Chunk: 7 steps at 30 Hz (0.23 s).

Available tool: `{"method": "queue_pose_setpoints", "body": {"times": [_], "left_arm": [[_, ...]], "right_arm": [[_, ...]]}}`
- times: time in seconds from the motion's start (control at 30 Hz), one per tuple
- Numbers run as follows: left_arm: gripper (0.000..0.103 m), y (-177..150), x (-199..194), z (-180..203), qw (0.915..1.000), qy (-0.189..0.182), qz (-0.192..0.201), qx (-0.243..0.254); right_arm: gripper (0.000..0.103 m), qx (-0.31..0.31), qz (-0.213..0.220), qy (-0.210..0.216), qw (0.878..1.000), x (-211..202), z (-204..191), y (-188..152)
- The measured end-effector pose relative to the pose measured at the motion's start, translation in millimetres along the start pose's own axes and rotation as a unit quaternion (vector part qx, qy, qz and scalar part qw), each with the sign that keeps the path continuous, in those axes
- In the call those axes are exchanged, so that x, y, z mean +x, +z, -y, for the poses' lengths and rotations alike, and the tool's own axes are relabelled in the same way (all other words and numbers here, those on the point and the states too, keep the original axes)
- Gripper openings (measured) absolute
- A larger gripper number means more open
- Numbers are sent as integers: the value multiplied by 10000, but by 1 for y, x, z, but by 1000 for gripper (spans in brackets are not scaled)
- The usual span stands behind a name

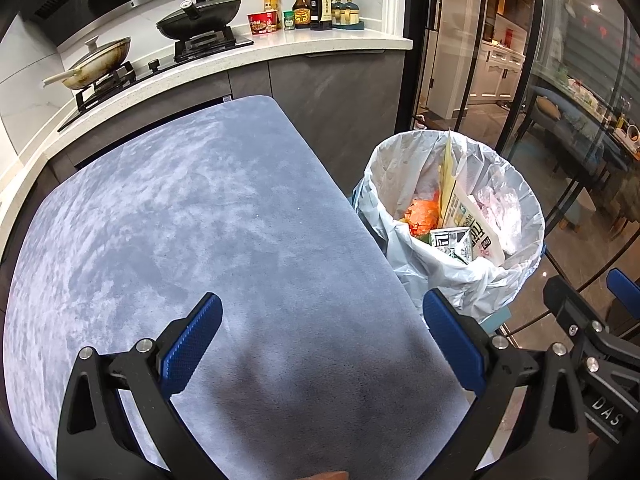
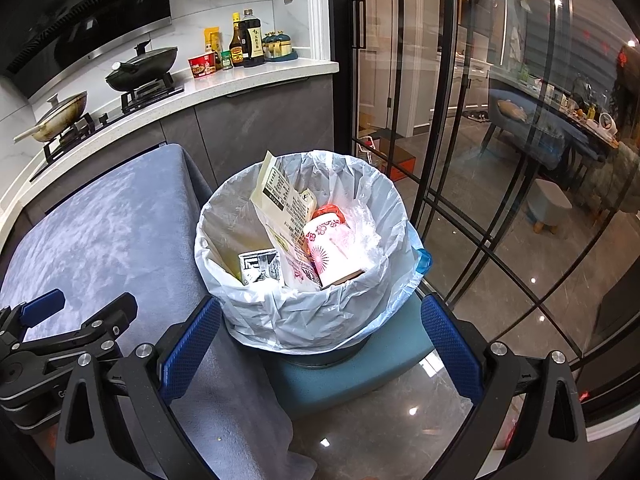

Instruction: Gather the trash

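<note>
A trash bin (image 2: 280,316) lined with a white plastic bag stands on a blue stool (image 2: 360,372) right of the table; it also shows in the left wrist view (image 1: 400,168). It holds a pink-and-white cup (image 2: 332,248), a yellow printed wrapper (image 2: 276,188), a black-and-white carton (image 2: 258,266) and orange wrapping (image 1: 422,214). My left gripper (image 1: 322,344) is open and empty above the grey-blue cloth-covered table (image 1: 192,216). My right gripper (image 2: 320,346) is open and empty, just in front of the bin.
A kitchen counter (image 1: 280,46) runs behind the table with two pans on a gas stove (image 1: 200,24), sauce bottles (image 1: 316,2) and an instant noodle cup (image 1: 262,24). Glass sliding doors (image 2: 460,120) with black frames stand to the right, over a glossy tile floor (image 2: 380,432).
</note>
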State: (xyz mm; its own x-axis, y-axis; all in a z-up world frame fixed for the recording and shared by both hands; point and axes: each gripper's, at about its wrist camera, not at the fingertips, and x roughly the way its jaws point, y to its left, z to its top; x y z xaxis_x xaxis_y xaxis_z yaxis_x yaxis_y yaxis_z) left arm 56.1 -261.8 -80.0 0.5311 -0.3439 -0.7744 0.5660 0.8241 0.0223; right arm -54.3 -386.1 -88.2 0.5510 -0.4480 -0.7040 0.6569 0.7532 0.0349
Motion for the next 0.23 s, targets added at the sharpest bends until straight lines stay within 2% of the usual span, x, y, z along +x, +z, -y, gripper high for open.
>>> {"method": "queue_pose_setpoints", "body": {"times": [0.23], "left_arm": [[96, 0, 2, 2, 10000, -17, -4, -10]], "right_arm": [[97, 3, -3, 0, 10000, 0, 0, 0]]}}
